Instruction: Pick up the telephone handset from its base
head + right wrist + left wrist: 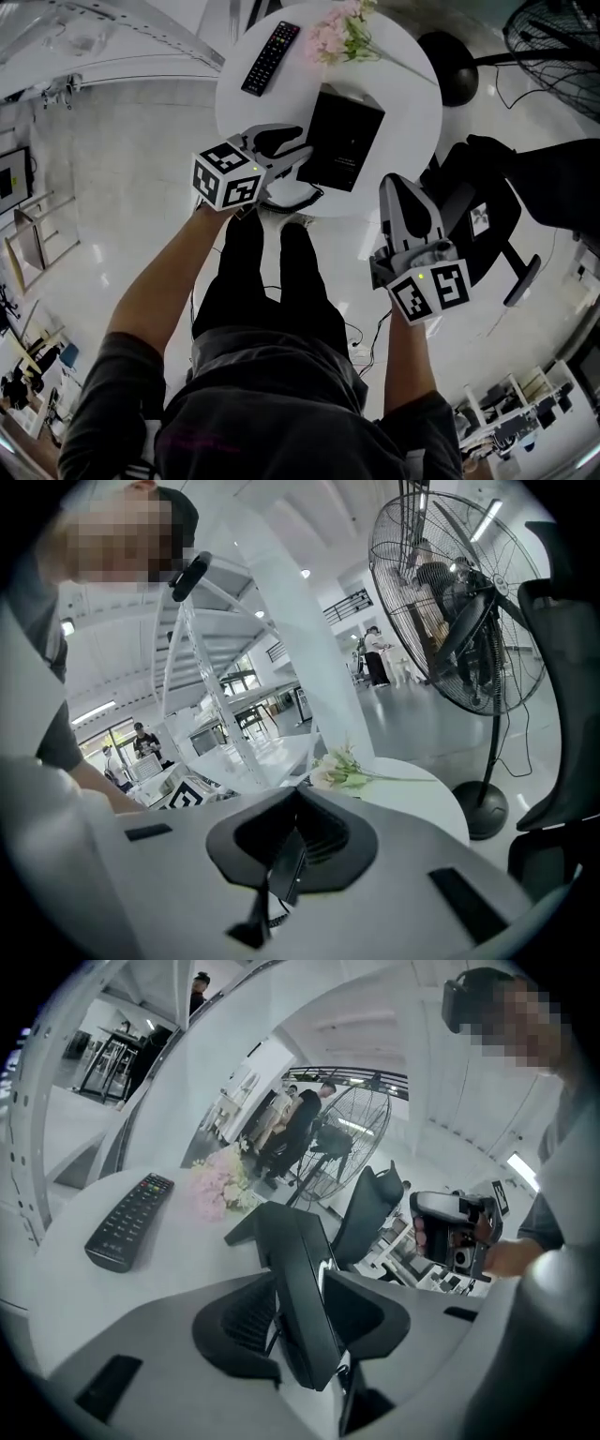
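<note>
The black telephone [342,141] lies on the round white counter [412,94], at the edge nearest the person. In the head view it reads as 1 dark slab, so where the handset ends and the base begins cannot be told. Its long axis runs from the person's side toward the pink flowers [339,36], leaning a little to the right.

In the left gripper view the telephone [292,1279] rises as a slanted black bar straight away from the camera. The flowers [217,1190] lie beyond it and a remote control [129,1222] to its left. The remote control [271,58] lies flat on the counter with its long axis also pointing away from the person.

The left gripper [302,161] reaches in from the telephone's left. It is tipped downward, and its fingers [239,1321] are spread wide on either side of the bar without pressing it. The right gripper [401,192] hangs off the counter's right edge, beside a black office chair [487,206], pointing forward. Its fingers [314,841] are clenched together on nothing.
</note>
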Motion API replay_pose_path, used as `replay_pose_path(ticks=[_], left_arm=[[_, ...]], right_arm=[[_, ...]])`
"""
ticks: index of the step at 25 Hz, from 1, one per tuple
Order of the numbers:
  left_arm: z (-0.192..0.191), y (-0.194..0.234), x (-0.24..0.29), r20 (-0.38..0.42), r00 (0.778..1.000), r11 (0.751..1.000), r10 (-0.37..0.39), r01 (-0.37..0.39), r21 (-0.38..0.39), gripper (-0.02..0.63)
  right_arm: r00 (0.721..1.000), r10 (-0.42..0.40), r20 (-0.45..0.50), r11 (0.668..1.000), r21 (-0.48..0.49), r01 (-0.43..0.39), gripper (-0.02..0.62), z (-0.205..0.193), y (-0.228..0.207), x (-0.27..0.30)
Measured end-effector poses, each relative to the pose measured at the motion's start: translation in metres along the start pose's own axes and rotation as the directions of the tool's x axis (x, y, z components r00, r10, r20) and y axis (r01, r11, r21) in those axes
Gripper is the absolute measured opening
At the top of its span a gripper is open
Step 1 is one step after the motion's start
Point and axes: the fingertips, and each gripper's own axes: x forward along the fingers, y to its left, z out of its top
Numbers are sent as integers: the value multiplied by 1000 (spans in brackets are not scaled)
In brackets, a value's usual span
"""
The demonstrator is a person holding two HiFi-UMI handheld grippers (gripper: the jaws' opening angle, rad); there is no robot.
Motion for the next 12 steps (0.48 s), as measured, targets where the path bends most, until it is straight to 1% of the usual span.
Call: replay_pose_path(ticks=[4, 9, 12], left_arm=[[-9, 5, 13, -34, 999, 1000, -9, 8, -20, 166], [-10, 7, 24, -41, 999, 999, -21, 20, -38, 164], [-11, 7, 28, -45, 998, 998, -31, 29, -49, 147]], right_arm=[[1000, -2, -11, 1000, 0, 2, 11, -6, -4, 4], [1000, -4, -12, 1000, 15, 4, 11, -7, -10, 9], [1000, -6, -11, 1000, 21, 7, 11, -9, -12, 9]])
